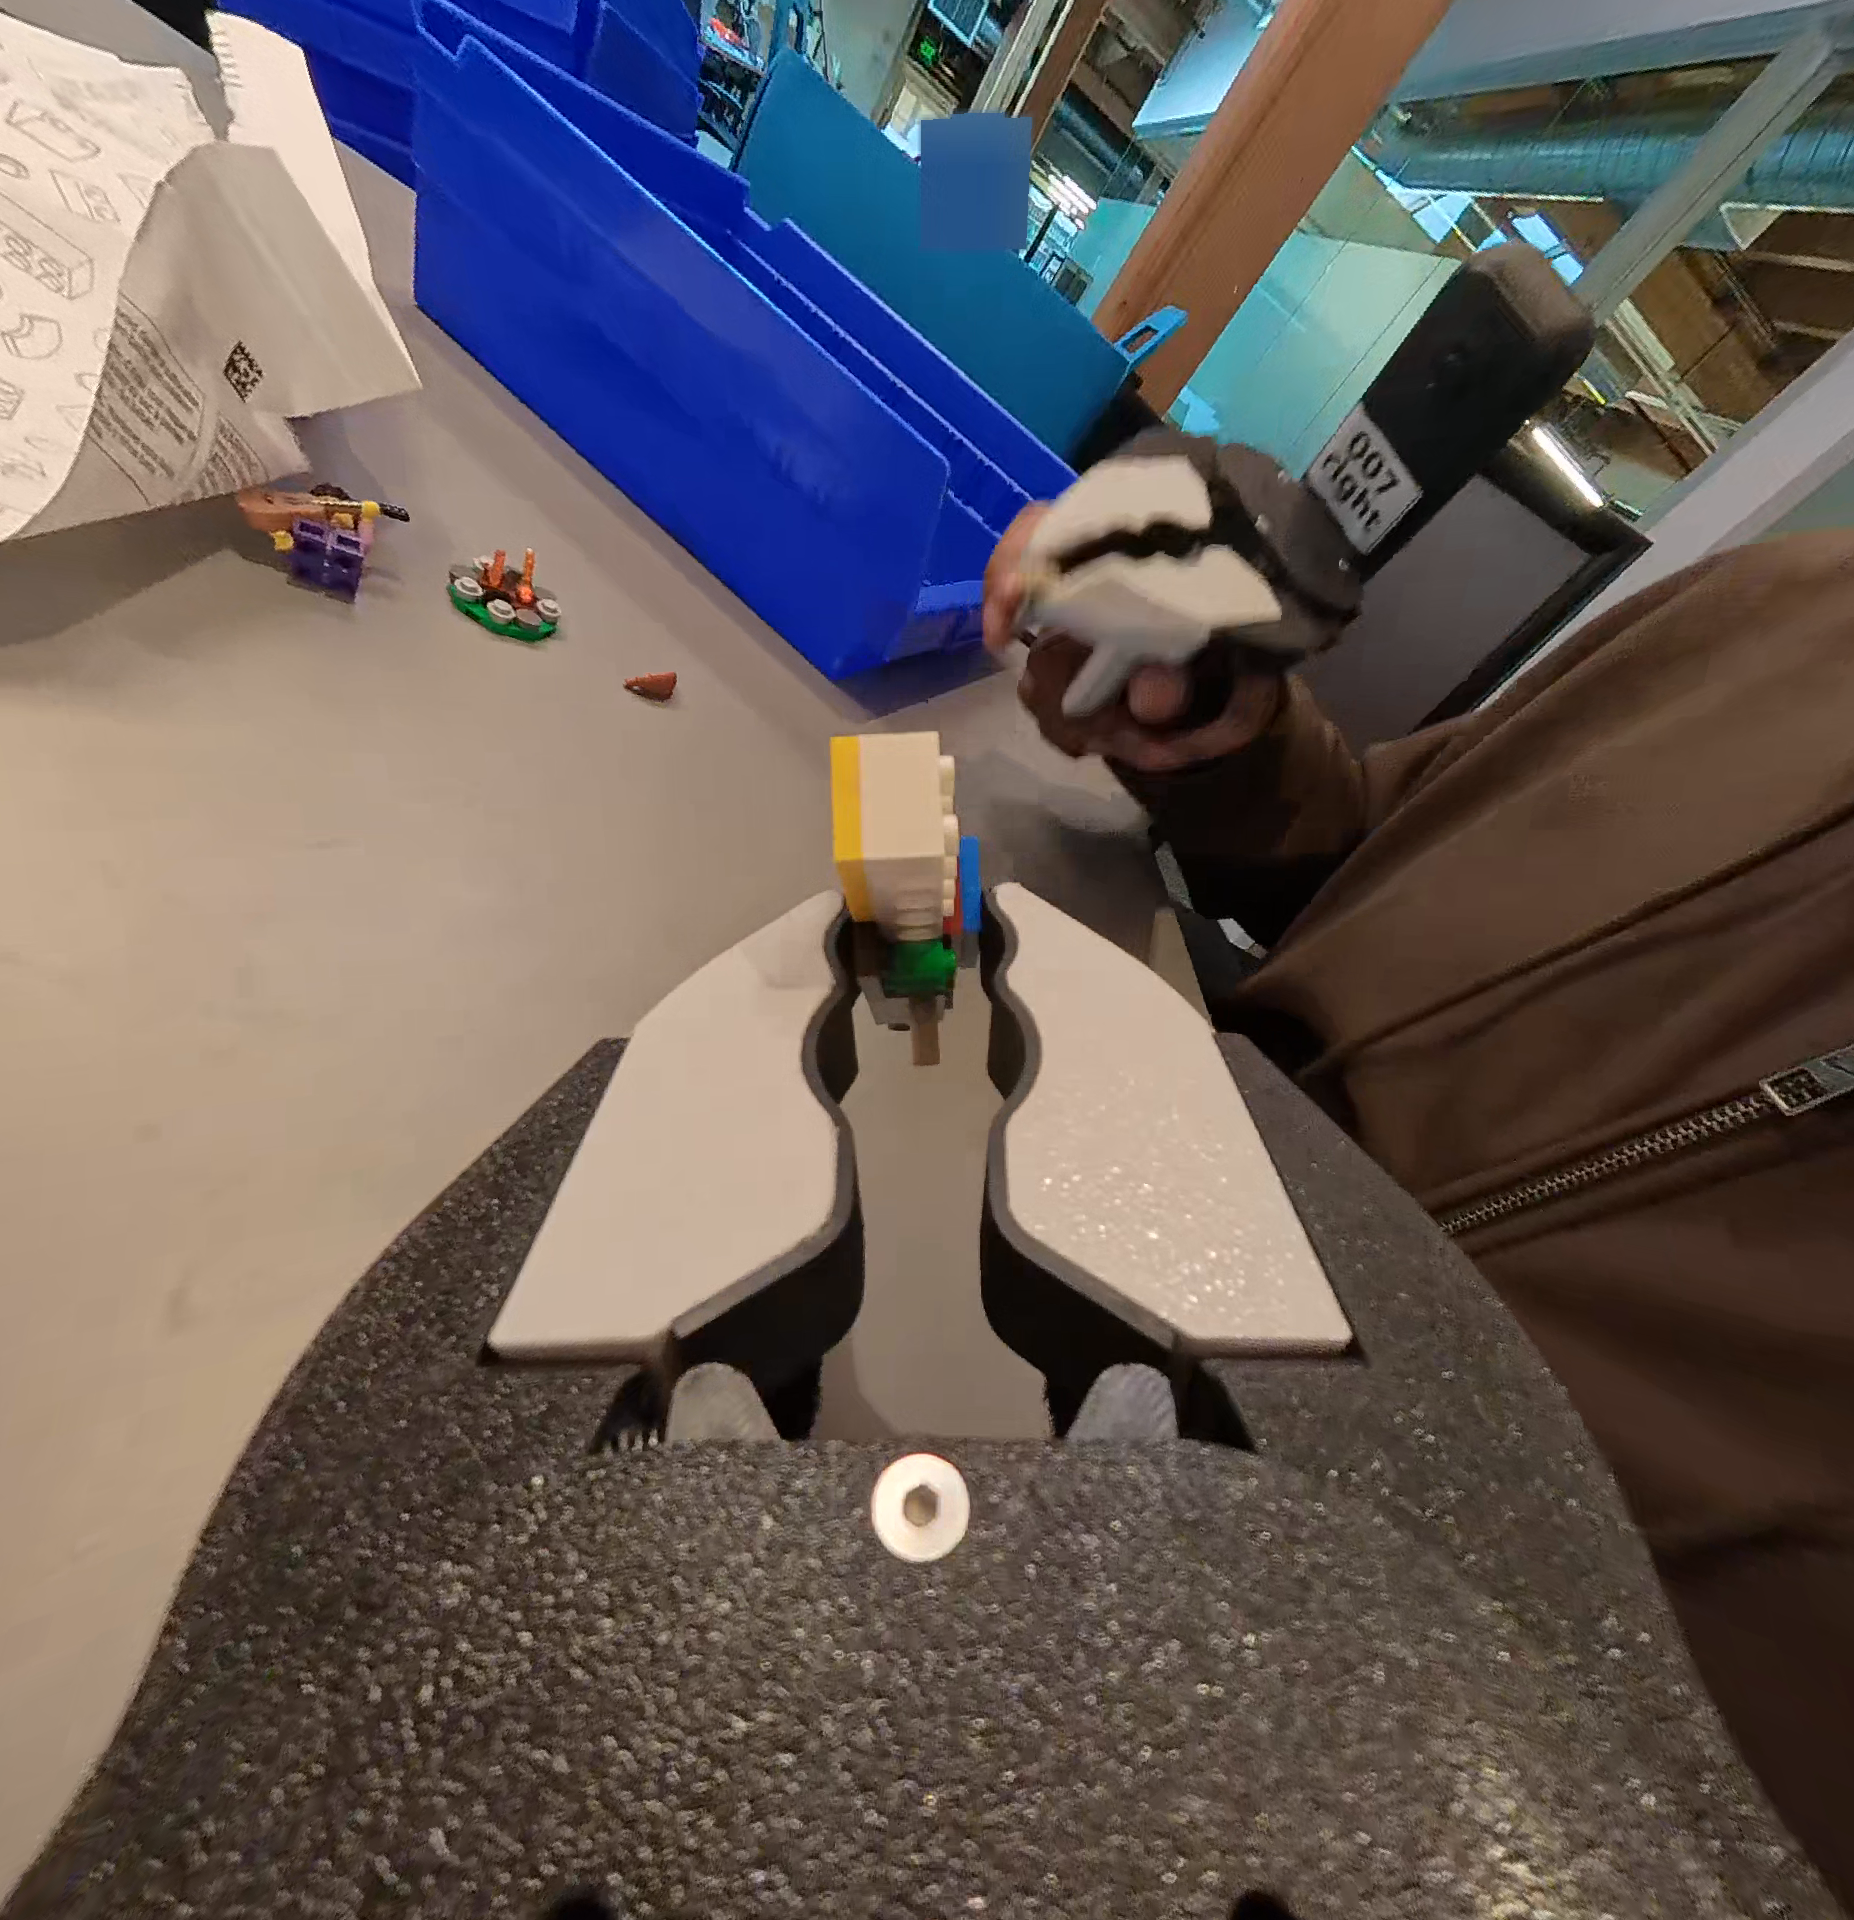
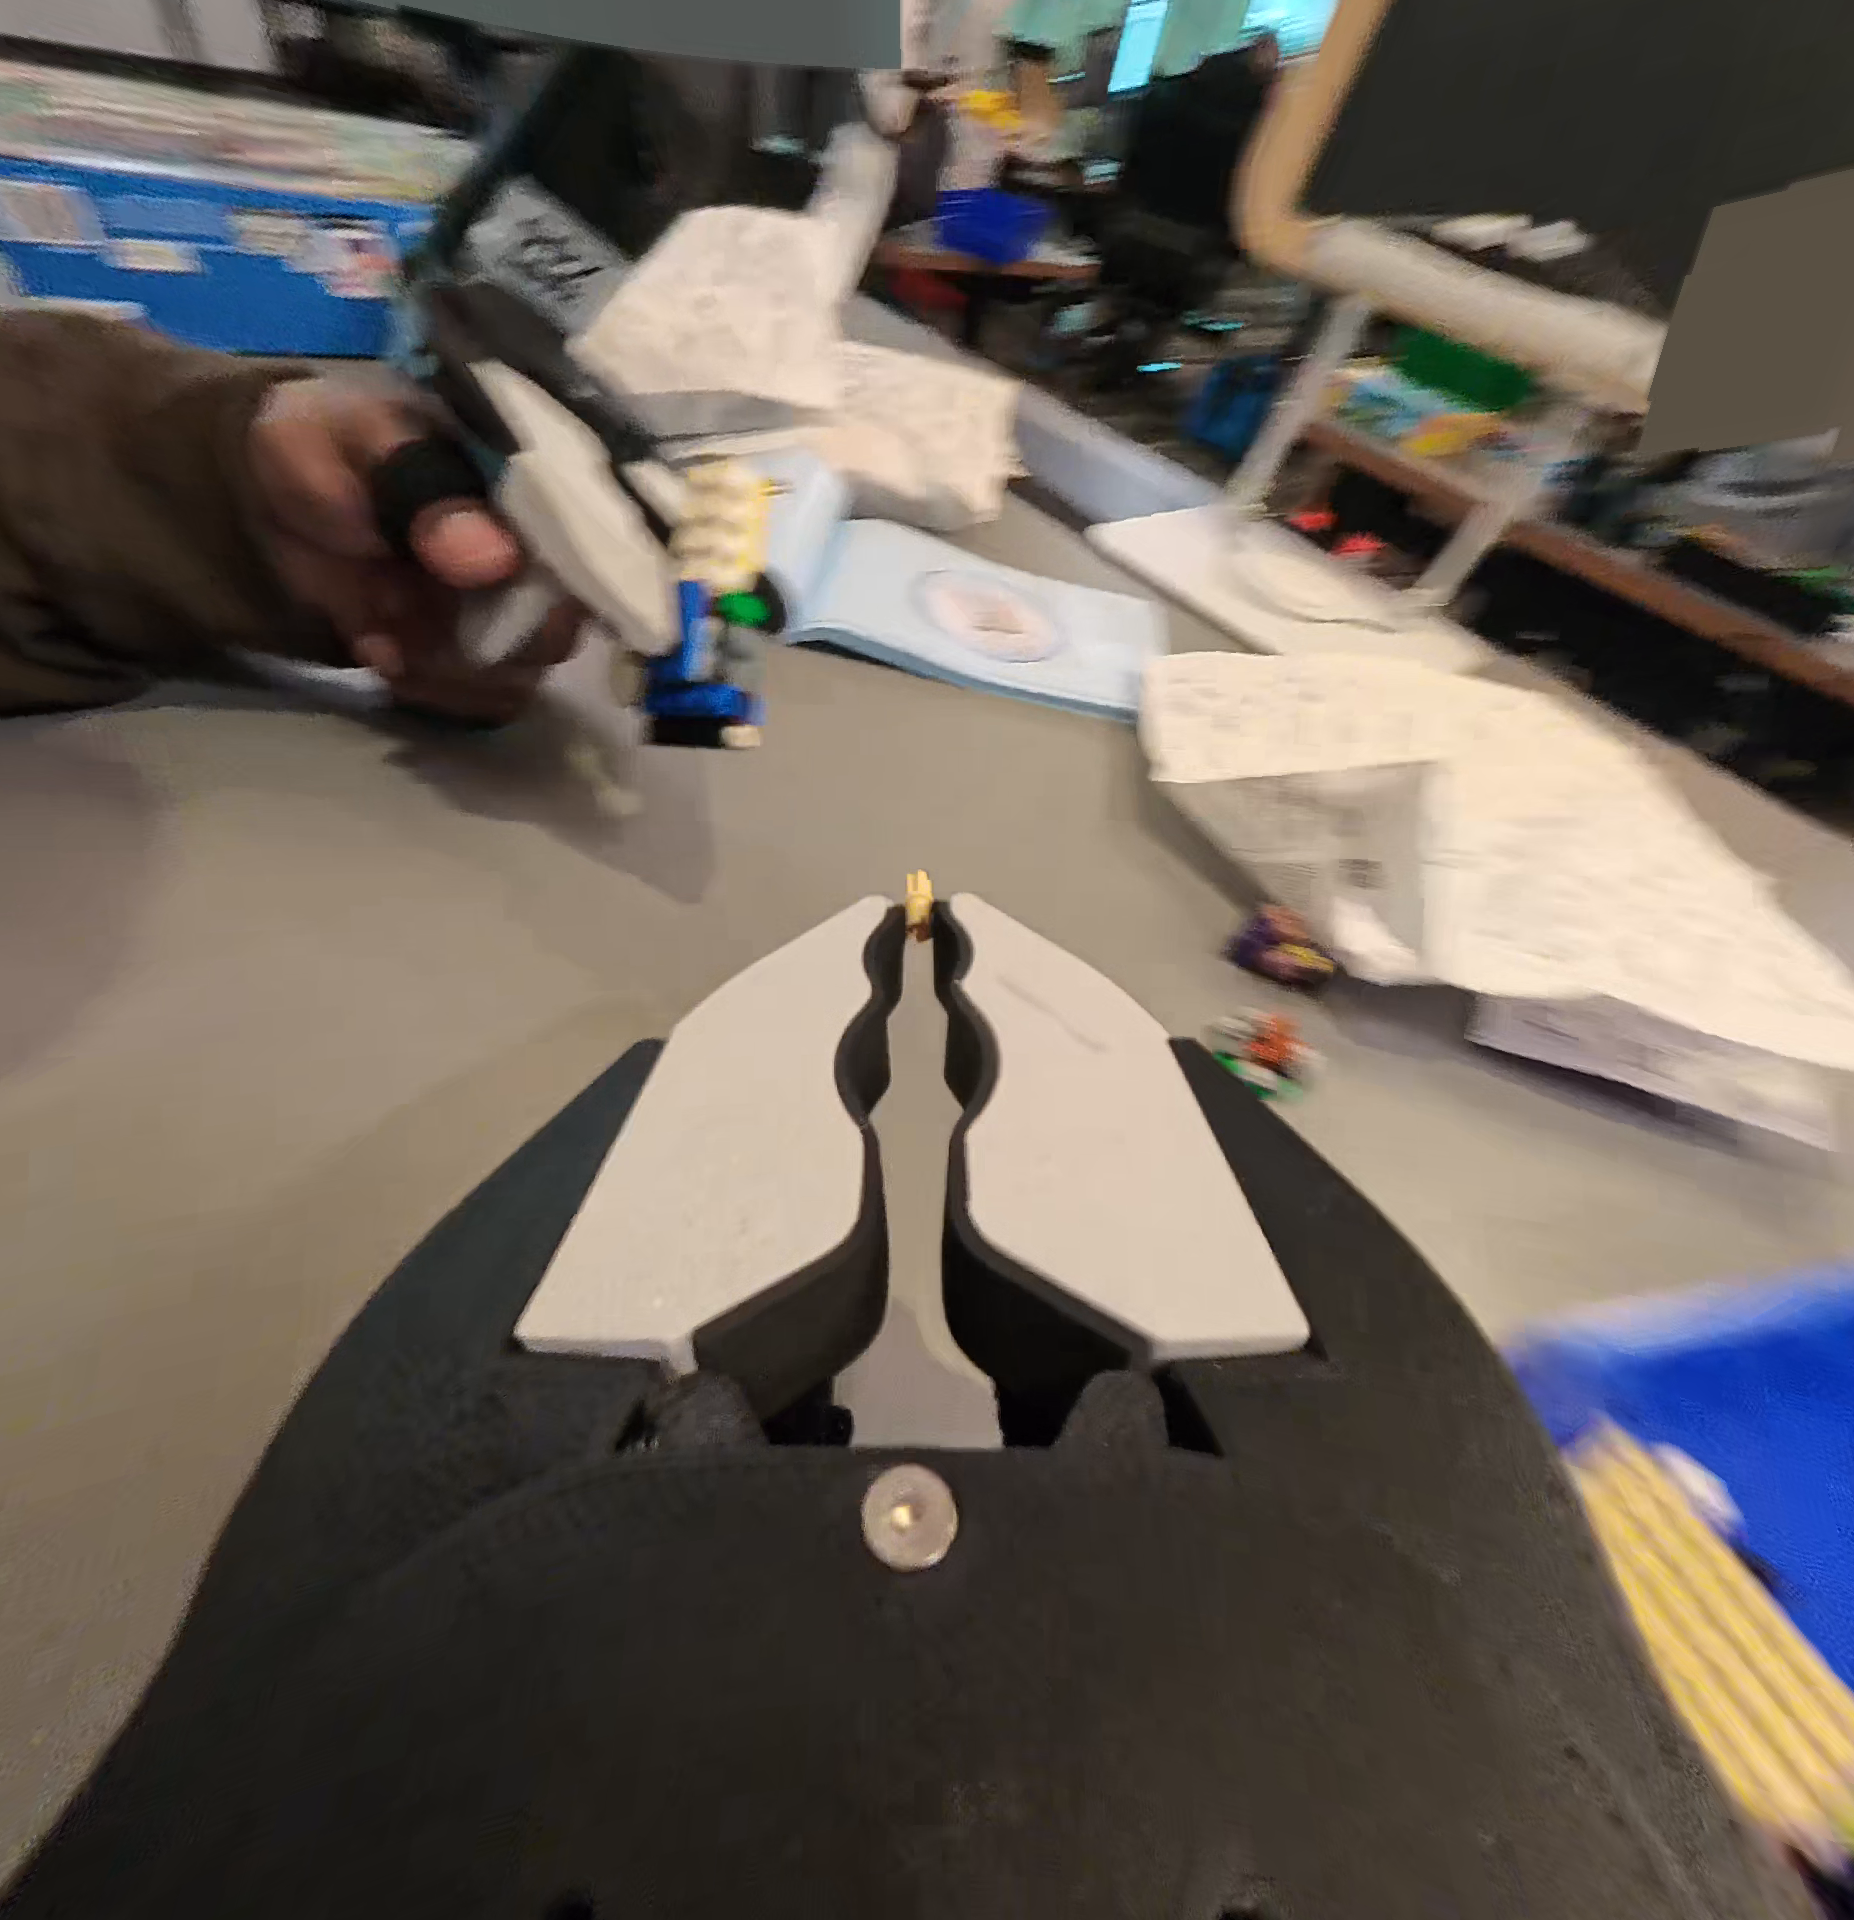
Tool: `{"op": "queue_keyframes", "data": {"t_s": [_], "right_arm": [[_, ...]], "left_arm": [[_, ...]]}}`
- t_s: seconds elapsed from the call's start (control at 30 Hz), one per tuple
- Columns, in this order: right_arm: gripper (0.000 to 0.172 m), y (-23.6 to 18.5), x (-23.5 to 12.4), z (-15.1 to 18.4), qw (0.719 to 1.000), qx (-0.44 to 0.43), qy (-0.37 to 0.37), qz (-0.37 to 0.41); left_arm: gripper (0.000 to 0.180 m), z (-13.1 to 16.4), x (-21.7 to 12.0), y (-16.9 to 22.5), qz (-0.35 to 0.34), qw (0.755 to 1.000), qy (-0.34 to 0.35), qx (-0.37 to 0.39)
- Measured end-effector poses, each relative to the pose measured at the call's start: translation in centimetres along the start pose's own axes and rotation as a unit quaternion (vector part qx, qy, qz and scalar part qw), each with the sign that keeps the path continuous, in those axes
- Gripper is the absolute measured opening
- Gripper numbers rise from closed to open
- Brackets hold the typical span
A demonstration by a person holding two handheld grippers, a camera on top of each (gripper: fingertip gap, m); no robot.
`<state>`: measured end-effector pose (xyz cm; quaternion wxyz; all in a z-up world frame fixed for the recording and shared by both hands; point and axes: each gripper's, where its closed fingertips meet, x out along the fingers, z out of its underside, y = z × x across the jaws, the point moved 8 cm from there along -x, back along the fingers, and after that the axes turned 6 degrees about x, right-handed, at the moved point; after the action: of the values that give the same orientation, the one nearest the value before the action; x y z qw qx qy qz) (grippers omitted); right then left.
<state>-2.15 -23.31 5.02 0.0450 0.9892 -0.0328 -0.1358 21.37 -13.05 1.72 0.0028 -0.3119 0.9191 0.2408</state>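
My left gripper (image 1: 915, 914) is shut on a small brick model (image 1: 895, 821) with white, yellow, blue, red and green parts, held above the grey table (image 1: 279, 935). The same model shows in the right wrist view (image 2: 710, 613), held by the left gripper (image 2: 632, 582) at the upper left. My right gripper (image 2: 918, 914) is shut on a tiny tan piece (image 2: 917, 896) that sticks out at its fingertips. The right gripper also shows in the left wrist view (image 1: 1016, 623), held in a hand at the right, blurred.
Blue bins (image 1: 694, 343) stand along the table's far side. Printed paper sheets (image 1: 102, 281) lie at the left. A small purple figure (image 1: 325, 540), a green round brick piece (image 1: 504, 597) and a brown cone piece (image 1: 653, 686) lie on the table. A booklet (image 2: 985, 623) lies beyond. The gap from one gripper's tips to the other's is roughly 12 centimeters.
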Motion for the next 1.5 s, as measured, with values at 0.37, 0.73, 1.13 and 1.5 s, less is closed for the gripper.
{"op": "queue_keyframes", "data": {"t_s": [0.37, 0.73, 1.13, 1.5], "right_arm": [[0.041, 10.0, -10.5, 1.0, 0.955, 0.080, -0.019, 0.284], [0.040, 2.4, -4.1, -2.1, 0.993, 0.022, 0.069, 0.089], [0.041, -3.2, 10.2, -3.4, 0.981, -0.115, 0.093, -0.125], [0.068, -5.5, 8.0, -2.1, 0.967, -0.204, 0.103, -0.117]], "left_arm": [[0.020, 0.1, 1.9, 1.7, -0.021, 0.999, 0.026, -0.006], [0.020, 1.4, 1.5, 4.8, -0.052, 0.985, 0.154, -0.059], [0.020, 0.4, -3.5, 1.6, -0.109, 0.909, 0.350, -0.198], [0.020, 1.3, 1.4, 5.6, -0.096, 0.921, 0.336, -0.174]]}}
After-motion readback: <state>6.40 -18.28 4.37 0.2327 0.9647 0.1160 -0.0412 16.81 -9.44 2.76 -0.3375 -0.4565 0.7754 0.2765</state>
